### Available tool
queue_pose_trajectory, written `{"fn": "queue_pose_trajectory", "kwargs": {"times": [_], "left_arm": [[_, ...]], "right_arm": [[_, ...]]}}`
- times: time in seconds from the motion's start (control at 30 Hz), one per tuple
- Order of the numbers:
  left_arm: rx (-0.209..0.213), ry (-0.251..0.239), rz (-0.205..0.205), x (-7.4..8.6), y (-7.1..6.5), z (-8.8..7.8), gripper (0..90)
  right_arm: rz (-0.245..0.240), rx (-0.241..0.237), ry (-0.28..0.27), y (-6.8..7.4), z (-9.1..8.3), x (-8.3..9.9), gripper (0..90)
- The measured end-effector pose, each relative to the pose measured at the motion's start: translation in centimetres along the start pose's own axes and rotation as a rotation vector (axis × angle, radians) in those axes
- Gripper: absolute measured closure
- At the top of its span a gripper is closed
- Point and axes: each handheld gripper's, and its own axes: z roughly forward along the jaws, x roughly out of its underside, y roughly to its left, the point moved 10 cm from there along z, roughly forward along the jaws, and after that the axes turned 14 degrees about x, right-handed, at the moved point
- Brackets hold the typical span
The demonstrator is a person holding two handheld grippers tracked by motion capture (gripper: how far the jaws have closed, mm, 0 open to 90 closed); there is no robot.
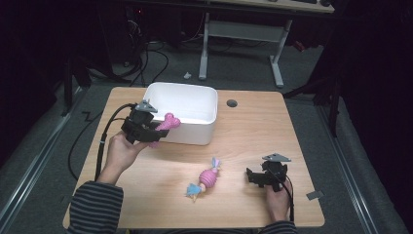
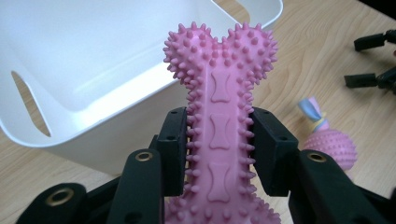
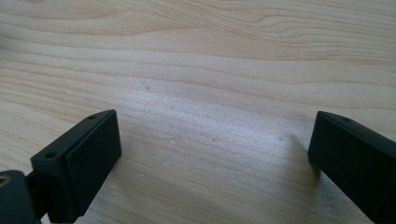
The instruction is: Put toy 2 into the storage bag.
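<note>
Spreading across the whole scene is the wooden worktop (image 1: 243, 126), pale grain running side to side, with a small round hole (image 1: 232, 103) near its far edge. Next in size, the white tub (image 1: 195, 100) sits on the far-left part of the worktop, its inside bare and a slot handle cut into one wall (image 2: 30, 100). Now to the person: striped sleeves come in from the bottom edge, the left hand (image 1: 122, 151) raised beside the tub and the right hand (image 1: 277, 197) resting low on the near-right part of the worktop. The left gripper (image 1: 157, 130) is clamped firmly on the pink bone toy (image 2: 219, 121), both black pads pressed against the toy's spiky shaft from either side, as the left gripper view makes plain. That bone is up off the worktop, its knobbly double-lobed end poking out toward the tub's near wall and hanging right at the rim, just beside it rather than inside. Over on the other side, the right gripper (image 1: 252, 176) is released, its jaws standing wide apart with nothing but bare wood between them, and the right gripper view has them hovering close to the surface. Smallest on the worktop, a pink ball toy (image 1: 208, 177) with blue and yellow tassels at both ends lies on the wood between the two hands, well apart from the tub and near the right gripper.
</note>
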Motion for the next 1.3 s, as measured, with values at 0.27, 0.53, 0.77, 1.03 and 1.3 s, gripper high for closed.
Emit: {"fn": "queue_pose_trajectory", "kwargs": {"times": [0.27,0.53,0.77,1.03,1.3], "left_arm": [[-0.034,0.013,0.0,-2.5,1.0,0.2,59.1],[-0.063,0.021,0.009,-4.8,2.1,0.8,59.1],[-0.072,0.038,0.002,-5.6,3.1,2.0,59.0],[-0.09,0.038,-0.017,-6.0,4.3,3.4,58.9],[-0.118,0.041,-0.033,-6.3,5.5,4.3,58.7]], "right_arm": [[-0.011,-0.013,-0.004,0.3,-0.1,0.0,2.3],[-0.011,-0.014,-0.004,0.3,-0.1,0.0,2.3],[-0.011,-0.014,-0.004,0.3,-0.1,0.0,2.3],[-0.011,-0.013,-0.004,0.3,-0.1,0.0,2.3],[-0.013,-0.014,-0.004,0.3,-0.1,0.0,2.3]]}}
